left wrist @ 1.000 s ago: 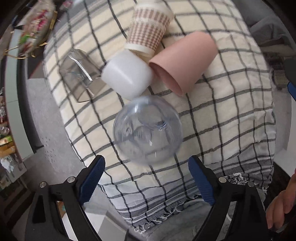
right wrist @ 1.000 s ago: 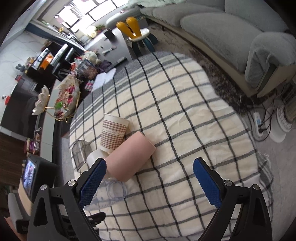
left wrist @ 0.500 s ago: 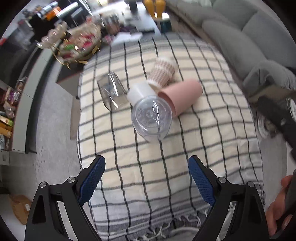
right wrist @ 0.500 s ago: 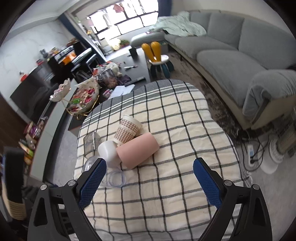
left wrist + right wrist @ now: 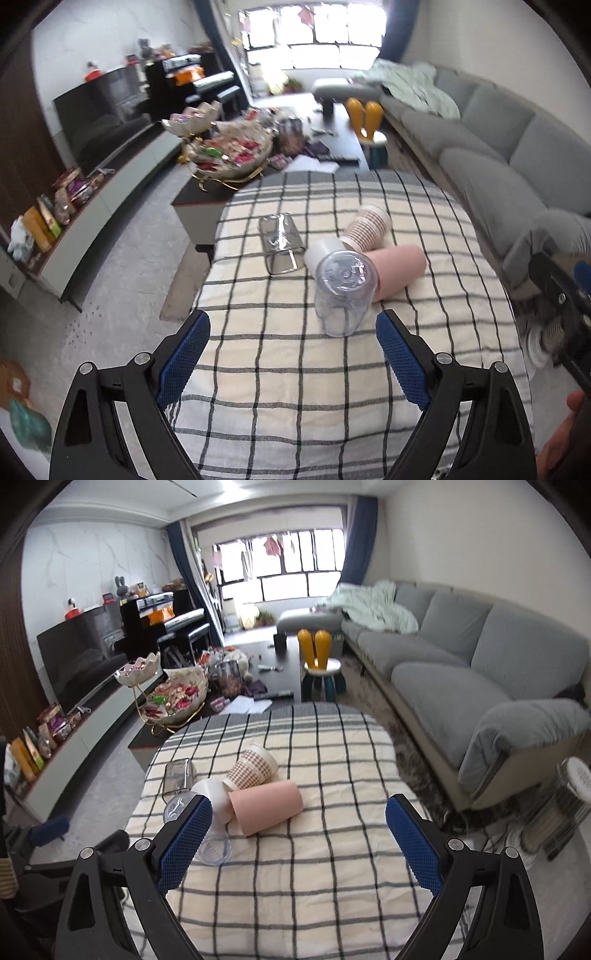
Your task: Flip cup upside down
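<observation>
A clear plastic cup [image 5: 343,291] stands upside down on the checked tablecloth [image 5: 295,369], base up; in the right wrist view [image 5: 214,845] my finger partly hides it. A pink cup [image 5: 399,269] [image 5: 266,806], a white cup [image 5: 321,254] [image 5: 212,794], a checked paper cup [image 5: 365,227] [image 5: 255,770] and a clear square glass [image 5: 279,243] [image 5: 179,773] lie on their sides behind it. My left gripper [image 5: 293,356] is open and empty, short of the clear cup. My right gripper [image 5: 299,847] is open and empty above the cloth.
The table's left edge drops to a grey floor [image 5: 122,258]. A dark coffee table with a snack basket [image 5: 229,155] stands beyond the far edge. A grey sofa [image 5: 461,672] runs along the right. A fan heater [image 5: 561,808] stands at the right of the table.
Both grippers have pulled back and tilted up from a close downward view, so the room shows. The clear cup, seen base-up from above, now stands farther from my left gripper.
</observation>
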{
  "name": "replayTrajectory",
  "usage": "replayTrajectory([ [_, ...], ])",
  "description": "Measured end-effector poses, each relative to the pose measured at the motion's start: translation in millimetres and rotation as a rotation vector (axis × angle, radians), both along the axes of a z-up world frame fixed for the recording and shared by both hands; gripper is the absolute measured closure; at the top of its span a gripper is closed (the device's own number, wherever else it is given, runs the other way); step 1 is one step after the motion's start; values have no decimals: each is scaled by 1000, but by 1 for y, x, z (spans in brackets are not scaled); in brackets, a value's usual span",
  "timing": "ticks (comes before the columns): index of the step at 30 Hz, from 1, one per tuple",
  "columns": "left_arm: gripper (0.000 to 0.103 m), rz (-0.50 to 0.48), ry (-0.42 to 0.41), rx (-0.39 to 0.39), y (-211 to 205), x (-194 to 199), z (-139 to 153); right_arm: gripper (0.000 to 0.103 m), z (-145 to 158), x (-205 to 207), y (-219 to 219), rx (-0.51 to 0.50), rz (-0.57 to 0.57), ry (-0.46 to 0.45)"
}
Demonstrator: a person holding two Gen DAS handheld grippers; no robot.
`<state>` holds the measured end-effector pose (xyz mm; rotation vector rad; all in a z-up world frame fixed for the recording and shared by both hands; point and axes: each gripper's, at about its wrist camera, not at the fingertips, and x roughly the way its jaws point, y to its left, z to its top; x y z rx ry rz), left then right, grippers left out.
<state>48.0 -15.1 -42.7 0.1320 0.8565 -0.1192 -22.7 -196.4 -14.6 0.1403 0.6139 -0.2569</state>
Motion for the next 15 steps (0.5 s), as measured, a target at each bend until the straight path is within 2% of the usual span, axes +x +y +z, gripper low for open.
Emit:
replayTrajectory([
  [8,8,98,-120,-58,24,-27,0,6,2,-27,9,-48,-20,-73],
  [11,7,107,-176,-63,25,-38,4,5,0,-35,8,-54,-37,-85],
  [15,5,93,-207,-64,22,-49,7,5,-3,-42,4,-47,-46,-81],
])
